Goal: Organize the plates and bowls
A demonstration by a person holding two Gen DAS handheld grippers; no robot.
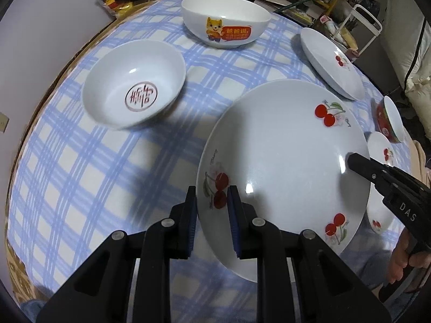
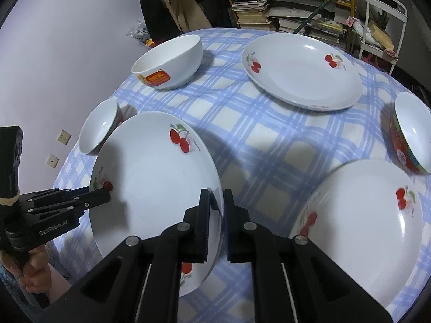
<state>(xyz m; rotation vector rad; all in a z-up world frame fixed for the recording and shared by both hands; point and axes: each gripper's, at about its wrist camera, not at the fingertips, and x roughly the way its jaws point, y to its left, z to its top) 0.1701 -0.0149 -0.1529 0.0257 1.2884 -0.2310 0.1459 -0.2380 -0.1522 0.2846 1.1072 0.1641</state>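
Observation:
Both grippers hold one large white plate with red cherries (image 1: 282, 148), tilted a little above the blue checked tablecloth (image 1: 107, 188), with its shadow on the cloth. My left gripper (image 1: 211, 191) is shut on the plate's near left rim, one pad on each face. My right gripper (image 1: 353, 161) bites the opposite rim. In the right wrist view the same plate (image 2: 150, 188) has my right gripper (image 2: 216, 192) shut on its right rim. There my left gripper (image 2: 106, 193) clamps the left rim over a cherry print.
On the cloth stand a white bowl with a red seal (image 1: 134, 91), a white cartoon-dog bowl (image 1: 225, 21), a red-sided bowl (image 2: 412, 134) and two more cherry plates (image 2: 301, 72) (image 2: 358, 228). Cluttered shelves of books (image 2: 269, 13) rise behind the table.

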